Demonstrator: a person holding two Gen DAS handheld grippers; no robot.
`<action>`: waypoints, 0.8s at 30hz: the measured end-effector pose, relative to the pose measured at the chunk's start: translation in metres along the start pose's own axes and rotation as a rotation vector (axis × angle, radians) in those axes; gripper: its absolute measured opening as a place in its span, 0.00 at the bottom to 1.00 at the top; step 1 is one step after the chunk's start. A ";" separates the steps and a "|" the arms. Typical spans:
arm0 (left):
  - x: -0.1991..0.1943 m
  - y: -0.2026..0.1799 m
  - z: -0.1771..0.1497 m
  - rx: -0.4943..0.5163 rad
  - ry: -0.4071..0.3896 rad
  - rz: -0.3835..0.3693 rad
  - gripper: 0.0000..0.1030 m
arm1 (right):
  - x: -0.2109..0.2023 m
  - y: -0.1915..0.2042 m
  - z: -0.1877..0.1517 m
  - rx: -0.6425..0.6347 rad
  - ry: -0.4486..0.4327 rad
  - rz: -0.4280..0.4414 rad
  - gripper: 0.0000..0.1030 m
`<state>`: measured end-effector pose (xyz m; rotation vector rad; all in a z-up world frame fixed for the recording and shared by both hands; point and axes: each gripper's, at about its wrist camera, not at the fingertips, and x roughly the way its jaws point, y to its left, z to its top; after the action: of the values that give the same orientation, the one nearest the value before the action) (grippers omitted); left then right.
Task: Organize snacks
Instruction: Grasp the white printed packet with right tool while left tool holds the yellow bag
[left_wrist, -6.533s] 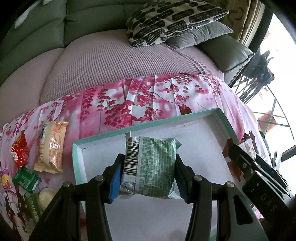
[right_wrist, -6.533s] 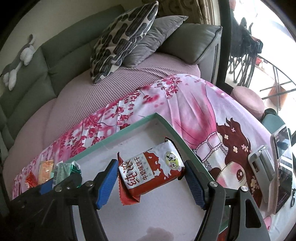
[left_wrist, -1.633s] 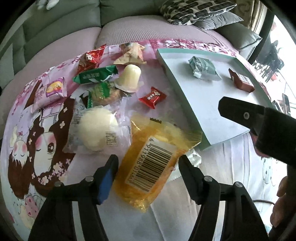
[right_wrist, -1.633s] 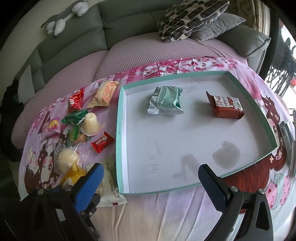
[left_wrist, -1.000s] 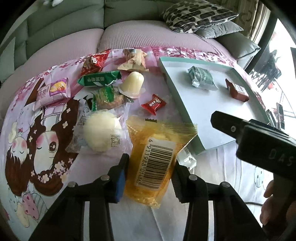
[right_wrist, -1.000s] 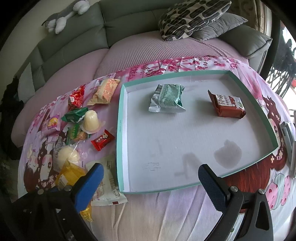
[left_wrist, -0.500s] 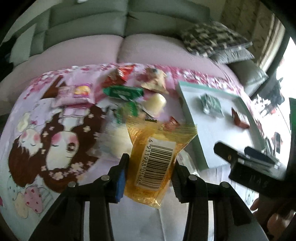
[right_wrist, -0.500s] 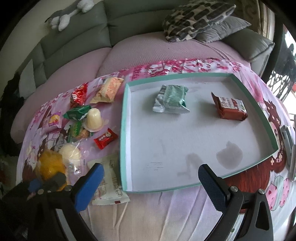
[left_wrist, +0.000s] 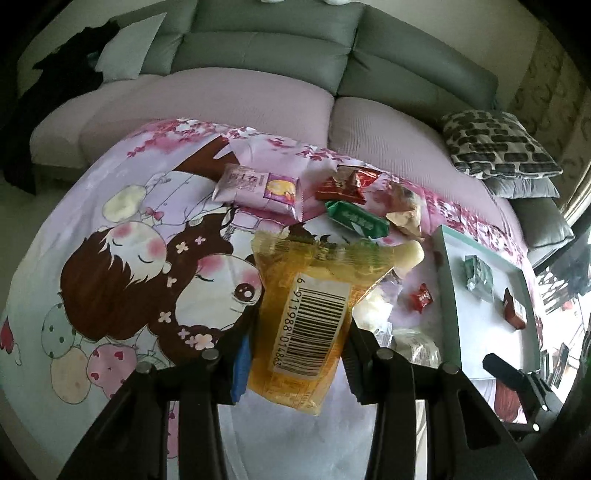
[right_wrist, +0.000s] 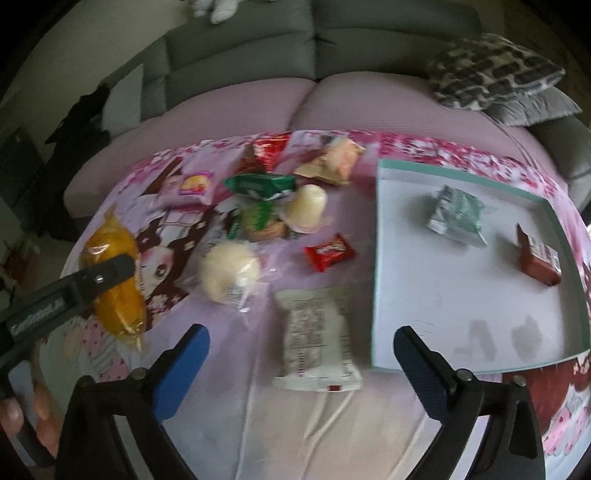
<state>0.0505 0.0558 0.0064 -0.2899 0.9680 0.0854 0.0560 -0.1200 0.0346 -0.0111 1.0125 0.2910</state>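
just changed: the left gripper (left_wrist: 295, 354) has clamped onto the yellow packet (left_wrist: 310, 314) and lifted it off the blanket (left_wrist: 110, 229). A second ago that packet was still lying flat in the pile, jaws only just squeezed on it. Now it hangs above the cartoon print, out on the far side of the snack pile from the tray (right_wrist: 458, 295).

left gripper state: clenched on the yellow packet, pads pinching both long edges, barcode side facing the camera. From the right wrist view you can see the packet (right_wrist: 114, 280) dangling from the jaw, well apart from the tray.

right gripper: the right gripper (right_wrist: 299, 363) is wide open, nothing in it. It has swung over from the tray and now hovers above the white packet (right_wrist: 317, 339), which lies just beside the tray's near left edge.

tray contents: same as before, a green packet (right_wrist: 456, 216) and a brown-red packet (right_wrist: 539, 258) toward the tray's far end, the rest of the floor bare.

still outside the tray: small red candy (right_wrist: 328, 253), round white bun (right_wrist: 229, 271), jelly cup (right_wrist: 306, 206), a few more wrappers beyond those.

what it means: I'd say snack three is secured and only needs carrying across to the tray, and the white one looks next in line. Early days overall.
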 end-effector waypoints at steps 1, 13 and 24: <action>0.000 0.001 0.000 -0.003 -0.001 -0.004 0.43 | 0.000 0.003 -0.001 -0.008 0.000 0.004 0.96; 0.002 0.006 -0.001 -0.021 0.017 -0.041 0.43 | 0.039 0.006 -0.010 -0.017 0.113 -0.026 0.88; 0.007 0.007 -0.002 -0.026 0.038 -0.044 0.43 | 0.047 0.008 -0.012 -0.039 0.137 -0.050 0.88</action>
<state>0.0513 0.0612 -0.0021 -0.3377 0.9983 0.0524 0.0671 -0.1025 -0.0107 -0.0929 1.1404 0.2668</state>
